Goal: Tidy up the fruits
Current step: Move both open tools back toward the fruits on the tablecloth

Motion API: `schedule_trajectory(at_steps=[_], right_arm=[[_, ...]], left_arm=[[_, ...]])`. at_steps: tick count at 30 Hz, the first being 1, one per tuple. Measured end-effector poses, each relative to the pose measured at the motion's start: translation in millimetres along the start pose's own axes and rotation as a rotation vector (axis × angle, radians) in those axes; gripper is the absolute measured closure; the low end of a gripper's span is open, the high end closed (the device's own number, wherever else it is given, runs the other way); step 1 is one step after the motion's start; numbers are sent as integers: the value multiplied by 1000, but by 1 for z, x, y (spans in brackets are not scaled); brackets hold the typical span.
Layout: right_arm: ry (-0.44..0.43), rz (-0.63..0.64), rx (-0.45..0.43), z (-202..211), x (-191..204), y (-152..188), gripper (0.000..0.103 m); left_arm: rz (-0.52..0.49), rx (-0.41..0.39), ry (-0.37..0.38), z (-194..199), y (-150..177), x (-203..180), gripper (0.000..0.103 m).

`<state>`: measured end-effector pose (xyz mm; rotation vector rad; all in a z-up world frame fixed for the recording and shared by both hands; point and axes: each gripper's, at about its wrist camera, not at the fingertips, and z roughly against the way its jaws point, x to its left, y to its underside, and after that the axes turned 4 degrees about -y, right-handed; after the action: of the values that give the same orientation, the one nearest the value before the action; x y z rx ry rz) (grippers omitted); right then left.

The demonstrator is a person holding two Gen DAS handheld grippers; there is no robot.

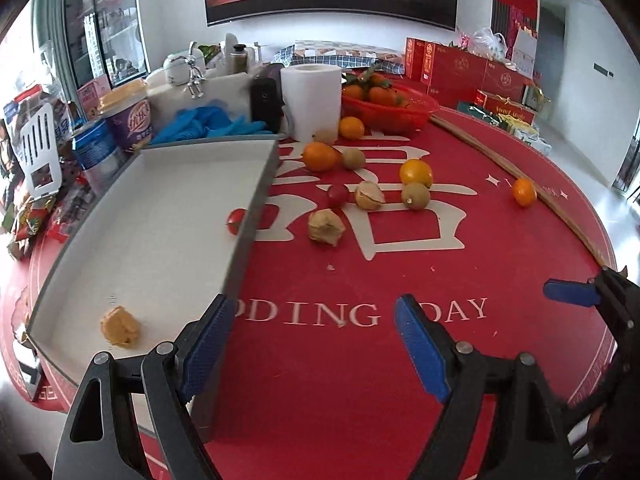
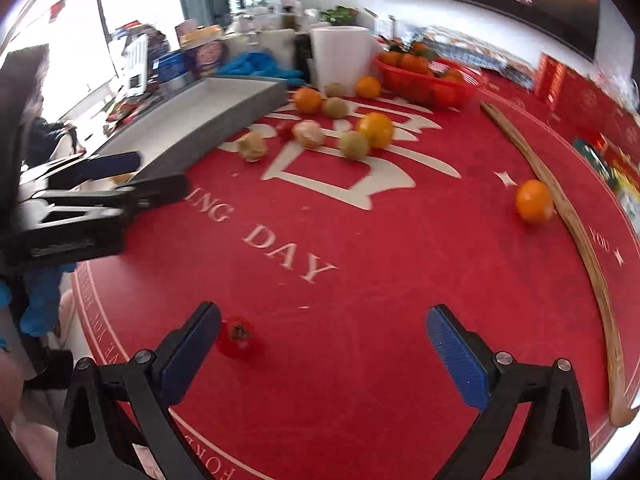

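Note:
My left gripper (image 1: 316, 344) hangs open over the red tablecloth with nothing between its fingers; its left finger is at the near corner of the grey tray (image 1: 256, 200). One yellow husked fruit (image 1: 120, 326) lies in the tray. My right gripper (image 2: 326, 356) stands wide open, low over the cloth. A cherry tomato (image 2: 237, 336) lies on the cloth just inside its left finger (image 2: 192, 356), not gripped. Loose oranges (image 1: 320, 156), kiwis (image 1: 416, 196), husked fruits (image 1: 326, 226) and another cherry tomato (image 1: 237, 220) lie right of the tray. A single orange (image 2: 534, 202) sits far right.
A red basket (image 1: 420, 112) of tangerines and a paper roll (image 1: 310, 100) stand behind the fruit. Cups, cans and blue gloves (image 1: 208, 124) crowd the tray's far side. A long wooden strip (image 2: 580, 240) follows the table's right edge. Red boxes stand beyond it.

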<state>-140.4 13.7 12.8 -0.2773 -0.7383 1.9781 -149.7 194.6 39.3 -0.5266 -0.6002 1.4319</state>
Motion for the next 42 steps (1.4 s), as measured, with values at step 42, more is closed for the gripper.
schedule_trajectory(at_steps=[42], right_arm=[[183,-149,21,-55,-83,-58,0]], left_arm=[[88,109,-82,-88,-48,-26,1]])
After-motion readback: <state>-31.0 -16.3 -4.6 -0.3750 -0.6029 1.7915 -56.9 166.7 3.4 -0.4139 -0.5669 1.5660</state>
